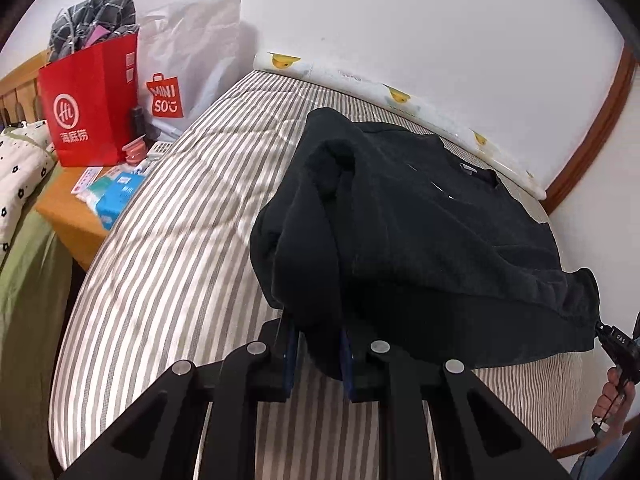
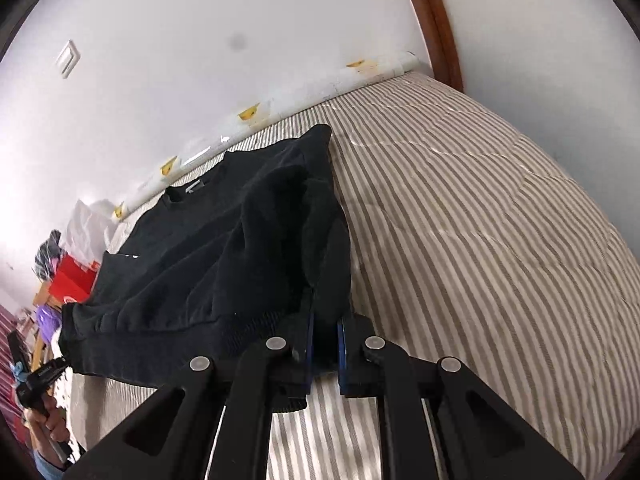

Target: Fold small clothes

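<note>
A black sweatshirt (image 1: pixel 420 216) lies on the striped bed (image 1: pixel 180 220), its hem lifted toward me. My left gripper (image 1: pixel 318 350) is shut on the sweatshirt's left hem corner, with a sleeve bunched over the fingers. My right gripper (image 2: pixel 324 354) is shut on the right hem corner of the sweatshirt (image 2: pixel 224 240). The hem hangs stretched between both grippers above the striped bed (image 2: pixel 480 220). The right gripper also shows at the left wrist view's right edge (image 1: pixel 612 340), and the left gripper at the right wrist view's left edge (image 2: pixel 44 376). The collar lies far, near the wall.
A red paper bag (image 1: pixel 92 108) with clothes and a white MINISO bag (image 1: pixel 180 72) stand on a wooden bedside table (image 1: pixel 68 216) to the left, with small packets. A duck-print bolster (image 1: pixel 400 100) runs along the white wall. A brown door frame (image 2: pixel 436 24) is at the right.
</note>
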